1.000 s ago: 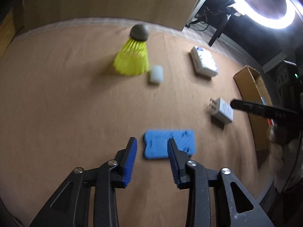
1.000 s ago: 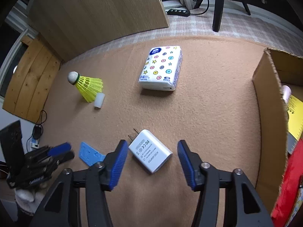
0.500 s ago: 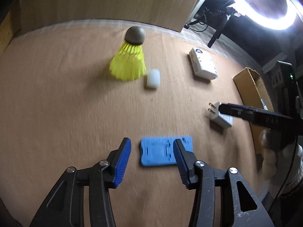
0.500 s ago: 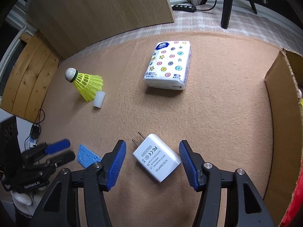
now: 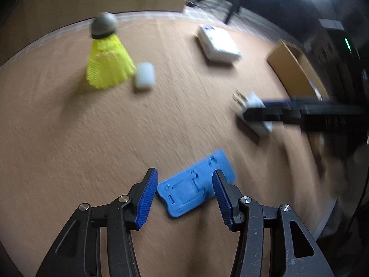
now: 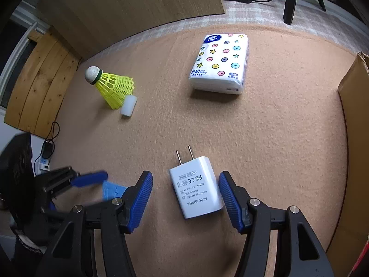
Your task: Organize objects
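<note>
My left gripper (image 5: 184,191) is open, its blue pads on either side of a flat blue plastic piece (image 5: 196,184) lying slanted on the tan mat. My right gripper (image 6: 185,196) is open around a white AC adapter (image 6: 196,189) lying flat with its prongs pointing away. A yellow shuttlecock (image 6: 110,84) and a small white cylinder (image 6: 129,105) lie at the far left, and a tissue pack (image 6: 220,63) lies further back. In the left wrist view, which is blurred, the right gripper (image 5: 276,113) reaches over the adapter (image 5: 256,113).
A cardboard box (image 6: 355,120) stands at the right edge of the mat; it also shows in the left wrist view (image 5: 295,69). A wooden board (image 6: 129,7) leans at the back. The left gripper (image 6: 76,180) shows at the lower left of the right wrist view.
Both grippers have moved forward over their objects. The left gripper has opened wider and turned, so the blue piece now sits slanted between its pads. The adapter sits deeper between the right pads.
</note>
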Tool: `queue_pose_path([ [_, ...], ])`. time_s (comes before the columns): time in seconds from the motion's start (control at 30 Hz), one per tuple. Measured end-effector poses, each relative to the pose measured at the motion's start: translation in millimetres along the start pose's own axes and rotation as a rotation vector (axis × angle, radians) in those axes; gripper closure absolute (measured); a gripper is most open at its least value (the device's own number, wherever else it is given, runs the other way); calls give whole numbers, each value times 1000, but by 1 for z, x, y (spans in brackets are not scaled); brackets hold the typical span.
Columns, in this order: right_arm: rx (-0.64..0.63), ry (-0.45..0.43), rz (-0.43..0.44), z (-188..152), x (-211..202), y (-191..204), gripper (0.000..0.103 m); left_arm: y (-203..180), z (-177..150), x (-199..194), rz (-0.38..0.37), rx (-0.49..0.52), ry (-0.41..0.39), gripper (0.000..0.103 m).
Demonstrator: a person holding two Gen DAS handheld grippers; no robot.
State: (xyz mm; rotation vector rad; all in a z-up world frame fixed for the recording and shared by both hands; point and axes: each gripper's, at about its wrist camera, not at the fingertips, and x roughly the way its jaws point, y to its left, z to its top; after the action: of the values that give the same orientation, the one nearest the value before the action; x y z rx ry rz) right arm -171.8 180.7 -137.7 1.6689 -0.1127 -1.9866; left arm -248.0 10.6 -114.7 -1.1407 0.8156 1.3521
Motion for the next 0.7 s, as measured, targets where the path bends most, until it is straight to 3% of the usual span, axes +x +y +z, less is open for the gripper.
queue_pose_path([
  [0.47, -132, -8, -190, -3, 7, 19, 47, -43, -12, 7, 127, 118, 5, 49],
  [0.7, -110, -18, -207, -4, 3, 12, 47, -30, -7, 6, 161, 3, -31, 53],
])
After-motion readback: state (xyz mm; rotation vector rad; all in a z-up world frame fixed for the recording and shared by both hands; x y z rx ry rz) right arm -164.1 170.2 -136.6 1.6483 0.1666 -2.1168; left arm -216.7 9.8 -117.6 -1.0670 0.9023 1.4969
